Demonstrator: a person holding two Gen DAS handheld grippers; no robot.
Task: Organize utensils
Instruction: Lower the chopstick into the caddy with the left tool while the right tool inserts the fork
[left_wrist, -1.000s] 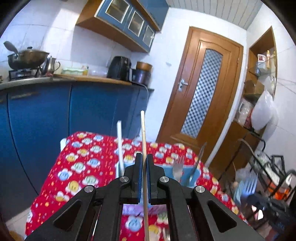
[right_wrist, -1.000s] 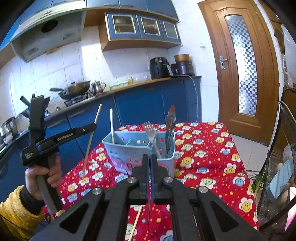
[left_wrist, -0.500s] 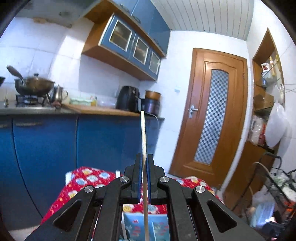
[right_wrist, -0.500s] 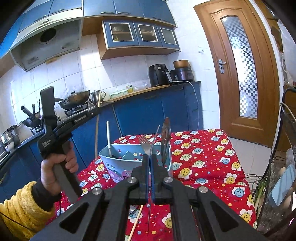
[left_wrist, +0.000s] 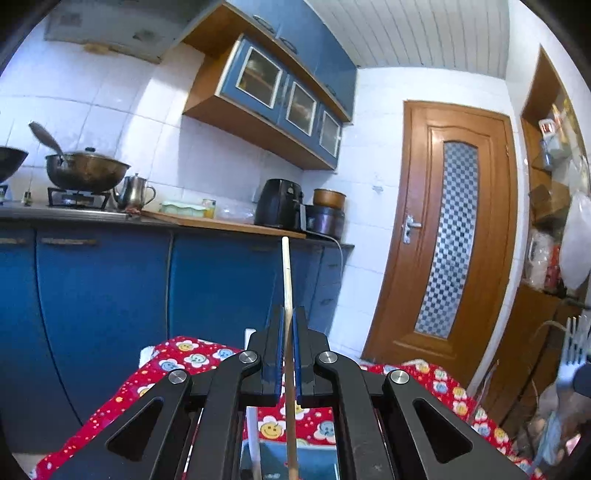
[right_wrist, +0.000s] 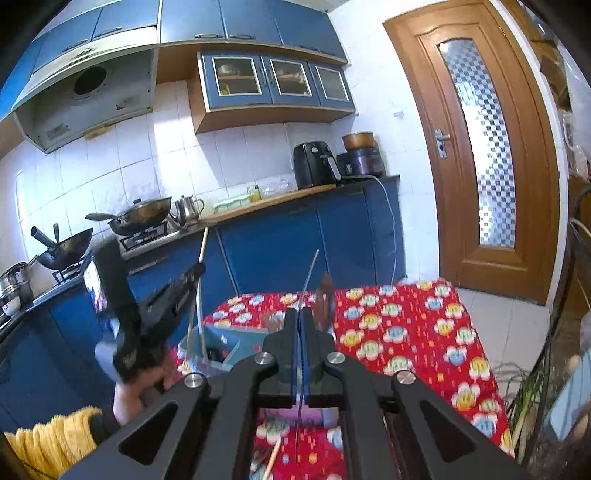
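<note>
Both grippers are clamped on thin things, the left gripper (left_wrist: 287, 328) on a chopstick (left_wrist: 285, 273) standing upright just above the holder (right_wrist: 218, 341), the right gripper (right_wrist: 298, 321) on a thin metal utensil (right_wrist: 309, 275), so either may pivot and miss its compartment.

No text, label or number can be read: the pale lettering on the side of the left gripper (right_wrist: 200, 269), seen from the right wrist, is blurred beyond reading.
</note>
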